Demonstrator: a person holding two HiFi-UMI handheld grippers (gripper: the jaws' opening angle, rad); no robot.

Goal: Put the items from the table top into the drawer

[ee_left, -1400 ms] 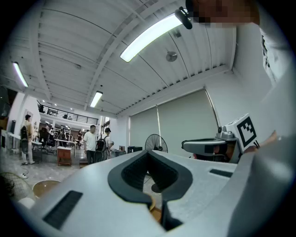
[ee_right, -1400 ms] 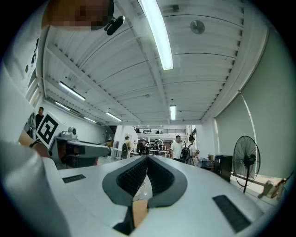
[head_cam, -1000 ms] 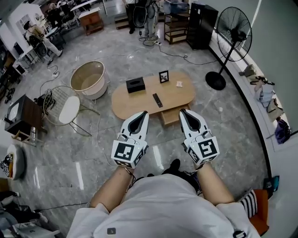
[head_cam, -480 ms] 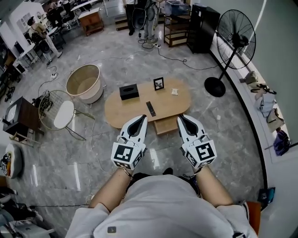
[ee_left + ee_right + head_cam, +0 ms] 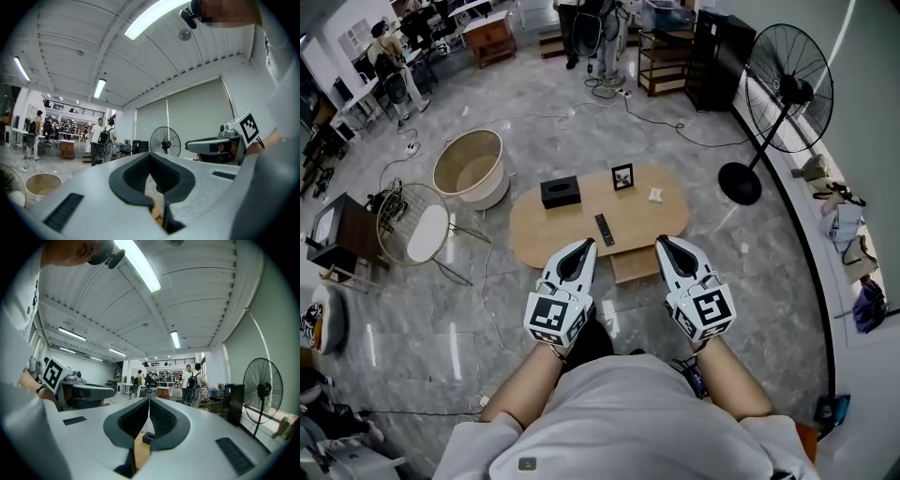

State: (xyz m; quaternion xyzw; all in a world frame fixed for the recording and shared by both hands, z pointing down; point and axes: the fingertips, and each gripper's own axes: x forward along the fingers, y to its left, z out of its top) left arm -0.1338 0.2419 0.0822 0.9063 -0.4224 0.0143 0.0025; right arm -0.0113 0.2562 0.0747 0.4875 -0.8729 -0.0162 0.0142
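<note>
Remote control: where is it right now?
In the head view the remote control lies on the oval table, near the middle of its front edge, with the black tissue box to its back left and the picture frame behind it.

The table lies just ahead of the left gripper and right gripper, which are side by side. Its drawer juts out between them. On the table, the remote lies nearest. The tissue box sits beyond the left gripper, and the picture frame stands at the far edge. The tub stands far left and the fan far right.
</note>
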